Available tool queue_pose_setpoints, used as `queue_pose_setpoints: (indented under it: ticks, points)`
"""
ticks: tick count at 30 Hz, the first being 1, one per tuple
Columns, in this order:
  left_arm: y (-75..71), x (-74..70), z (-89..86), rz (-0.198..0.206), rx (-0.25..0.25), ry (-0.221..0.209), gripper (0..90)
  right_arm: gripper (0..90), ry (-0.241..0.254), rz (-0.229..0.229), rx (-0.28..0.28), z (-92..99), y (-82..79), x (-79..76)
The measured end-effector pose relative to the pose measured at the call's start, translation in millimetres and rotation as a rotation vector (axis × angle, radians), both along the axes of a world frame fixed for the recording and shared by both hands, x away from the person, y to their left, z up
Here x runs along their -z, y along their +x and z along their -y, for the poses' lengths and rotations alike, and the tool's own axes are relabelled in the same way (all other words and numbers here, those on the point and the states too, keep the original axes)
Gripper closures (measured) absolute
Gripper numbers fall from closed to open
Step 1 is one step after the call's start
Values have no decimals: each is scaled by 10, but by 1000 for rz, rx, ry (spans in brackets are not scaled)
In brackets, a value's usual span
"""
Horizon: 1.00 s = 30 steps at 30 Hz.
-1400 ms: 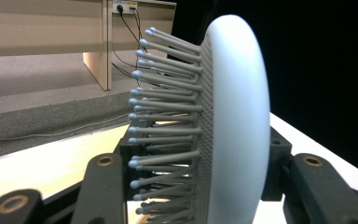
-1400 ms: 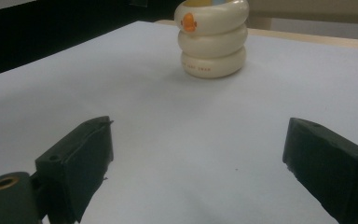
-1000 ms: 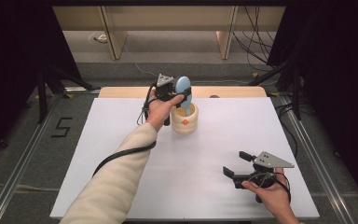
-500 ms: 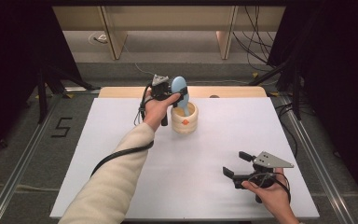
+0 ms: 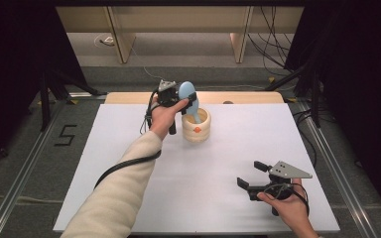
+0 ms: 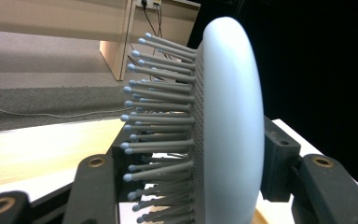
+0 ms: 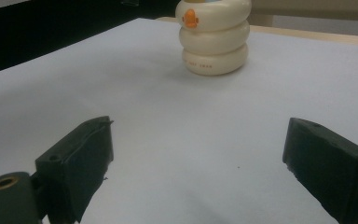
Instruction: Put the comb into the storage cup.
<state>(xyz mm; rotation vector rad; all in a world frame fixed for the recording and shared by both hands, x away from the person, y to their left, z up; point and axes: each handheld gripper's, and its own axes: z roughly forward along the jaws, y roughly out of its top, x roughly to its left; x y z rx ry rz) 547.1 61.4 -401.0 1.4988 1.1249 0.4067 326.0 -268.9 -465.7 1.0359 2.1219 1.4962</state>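
Note:
A light blue hairbrush (image 5: pixel 186 91) stands upright with its handle down inside a cream ringed cup (image 5: pixel 197 128) at the far middle of the white table (image 5: pixel 129 148). My left gripper (image 5: pixel 185 101) is shut on the brush head. In the left gripper view the brush (image 6: pixel 228 130) sits between the jaws, its grey bristles toward the left jaw and its smooth back against the right pad. My right gripper (image 5: pixel 250 174) rests open and empty near the front right. In the right gripper view the jaws (image 7: pixel 196 135) point at the cup (image 7: pixel 214 39), which bears an orange mark.
A wooden strip (image 5: pixel 129 97) runs along the table's far edge. Beyond it are grey floor, cables (image 5: pixel 273 34) and wooden furniture legs (image 5: pixel 121 44). A "5" mark (image 5: pixel 65 135) lies on the floor at the left. Dark curtains flank both sides.
The left gripper and the brush have shifted slightly up and to the left over the cup. The right gripper has stayed in place.

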Motion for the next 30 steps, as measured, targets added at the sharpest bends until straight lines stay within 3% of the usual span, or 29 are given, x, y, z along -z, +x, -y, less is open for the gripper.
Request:
queue_pose_setpoints:
  ticks: [15, 30]
  points:
    - [-8, 62, -97, -17, -15, 22, 403, 94, 1, -7, -2, -9, 1, 7]
    - [0, 112, -164, -67, -17, -15, 370, 95, 1, -8, -3, -10, 3, 11]
